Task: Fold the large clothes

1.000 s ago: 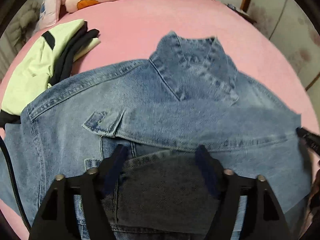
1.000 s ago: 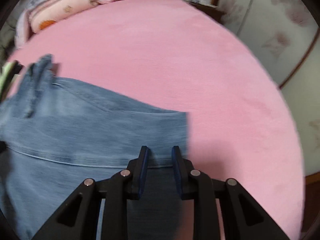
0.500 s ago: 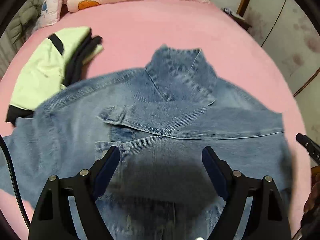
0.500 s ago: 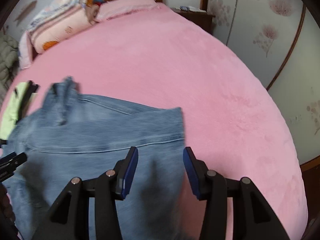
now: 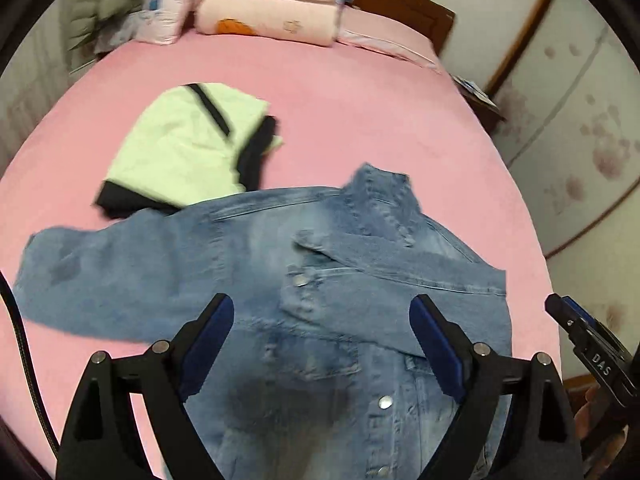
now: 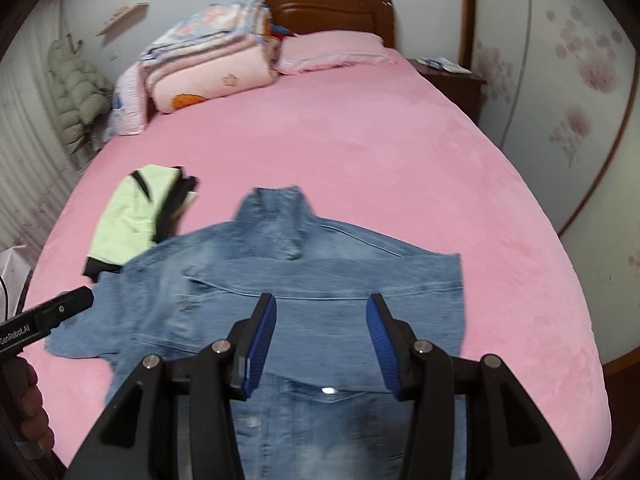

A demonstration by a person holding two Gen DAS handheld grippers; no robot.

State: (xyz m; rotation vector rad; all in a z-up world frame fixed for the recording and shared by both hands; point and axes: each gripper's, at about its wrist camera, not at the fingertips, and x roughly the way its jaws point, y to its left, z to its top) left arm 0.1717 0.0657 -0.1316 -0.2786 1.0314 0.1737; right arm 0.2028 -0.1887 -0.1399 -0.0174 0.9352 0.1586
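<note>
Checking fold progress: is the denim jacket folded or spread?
Partly folded: denim jacket has one sleeve laid across its front; the other sleeve lies spread on the bed.

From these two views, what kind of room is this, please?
Most likely a bedroom: a wide bed with a pink cover, a wooden headboard, and folded quilts stacked by it.

Faded blue denim jacket (image 5: 360, 304), pink bedspread (image 5: 360, 100)
</note>
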